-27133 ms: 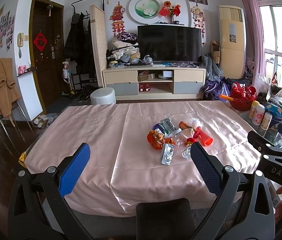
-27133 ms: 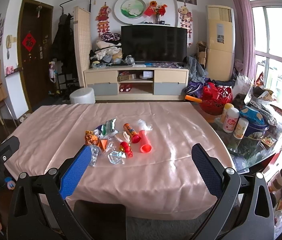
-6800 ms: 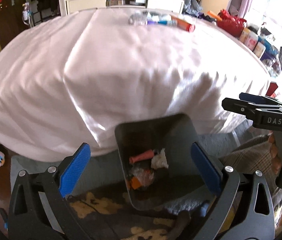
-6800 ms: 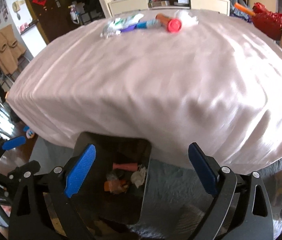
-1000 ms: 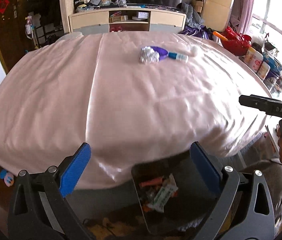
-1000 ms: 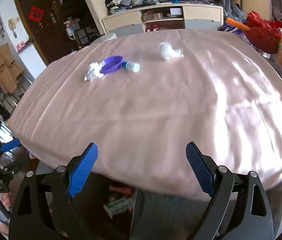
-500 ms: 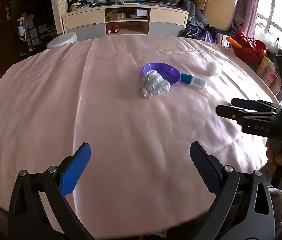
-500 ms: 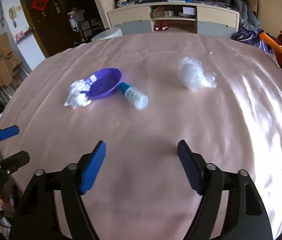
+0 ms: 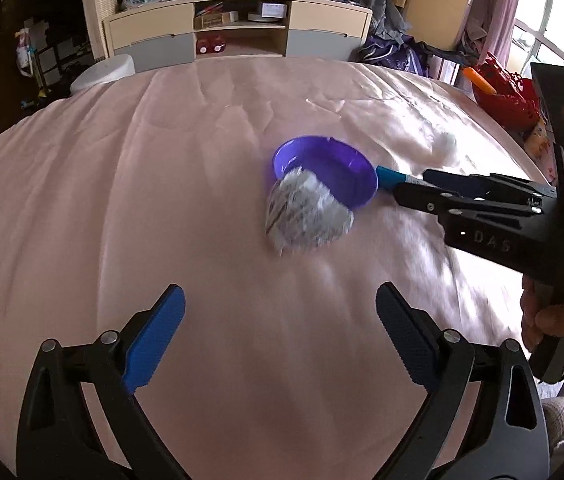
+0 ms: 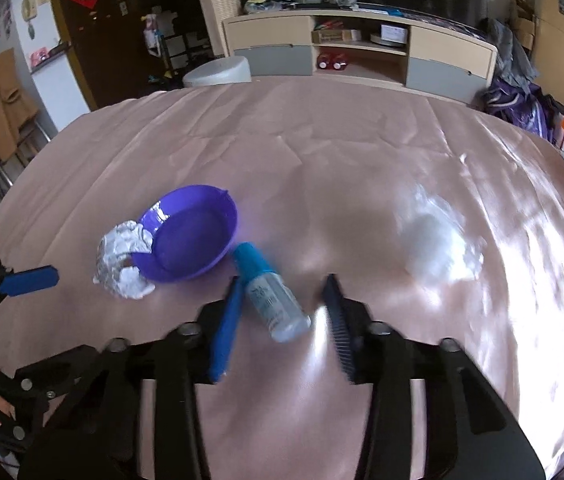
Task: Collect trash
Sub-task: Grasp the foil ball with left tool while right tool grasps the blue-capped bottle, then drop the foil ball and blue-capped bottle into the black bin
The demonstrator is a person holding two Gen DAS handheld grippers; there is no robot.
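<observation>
On the pink tablecloth (image 9: 162,200) lie a purple bowl (image 10: 190,236), a crumpled foil ball (image 10: 122,256) against its left side, a small clear bottle with a blue cap (image 10: 272,294) and a white crumpled wrapper (image 10: 438,240). My right gripper (image 10: 282,312) is open, its fingers on either side of the bottle, narrowed around it. My left gripper (image 9: 278,332) is open and empty, a short way before the foil ball (image 9: 306,216) and bowl (image 9: 330,172). The right gripper also shows in the left wrist view (image 9: 430,190), over the bottle's cap (image 9: 392,174).
A TV cabinet (image 10: 358,52) and a white stool (image 10: 218,72) stand beyond the table's far edge. A red basket (image 9: 510,96) and clutter sit at the right. The table (image 10: 362,152) stretches wide around the items.
Both grippers have moved forward over the table toward the items. The right gripper's fingers have narrowed and now flank the bottle. The left gripper is nearer the foil ball.
</observation>
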